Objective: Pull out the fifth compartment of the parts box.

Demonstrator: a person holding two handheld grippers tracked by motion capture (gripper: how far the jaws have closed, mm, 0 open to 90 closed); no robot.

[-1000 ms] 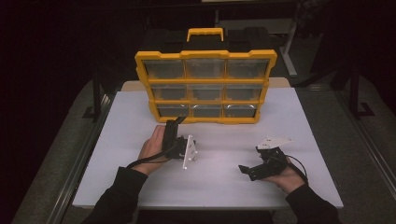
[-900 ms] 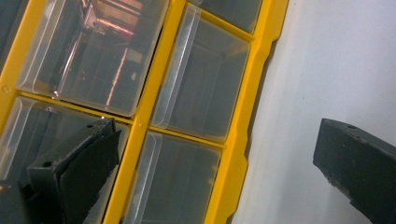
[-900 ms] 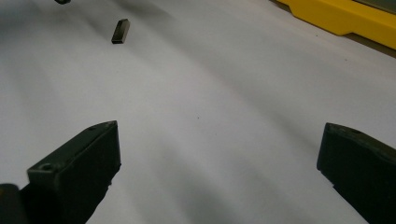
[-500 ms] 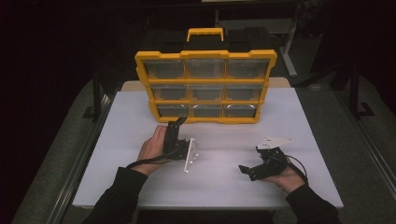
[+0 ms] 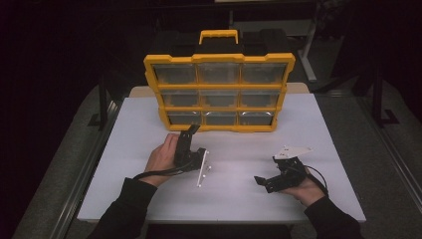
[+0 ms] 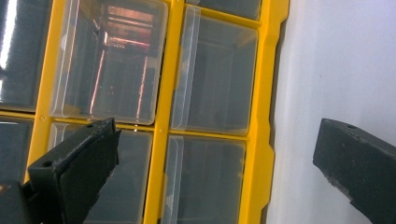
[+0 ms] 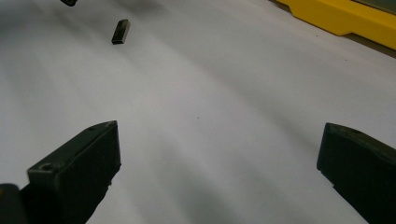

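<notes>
— Where's the yellow drawer organizer (image 5: 219, 92)?
— Upright at the far middle of the white surface (image 5: 323, 144), clear drawers facing the person.
— And the left hand-held gripper (image 5: 188, 139)?
— Just before its bottom row, jaws wide, holding nothing.
— The right hand-held gripper (image 5: 263, 180)?
— Low over the surface, equally wide, empty.

In the left gripper view the yellow organizer (image 6: 163, 116) runs off the top, left and bottom edges, and what its clear drawers (image 6: 109, 60) hold is too murky to tell. In the right gripper view just a corner of the organizer enters at top right, and a small dark block (image 7: 120, 31) on the white table (image 7: 210, 93) is too blurred to identify.
</notes>
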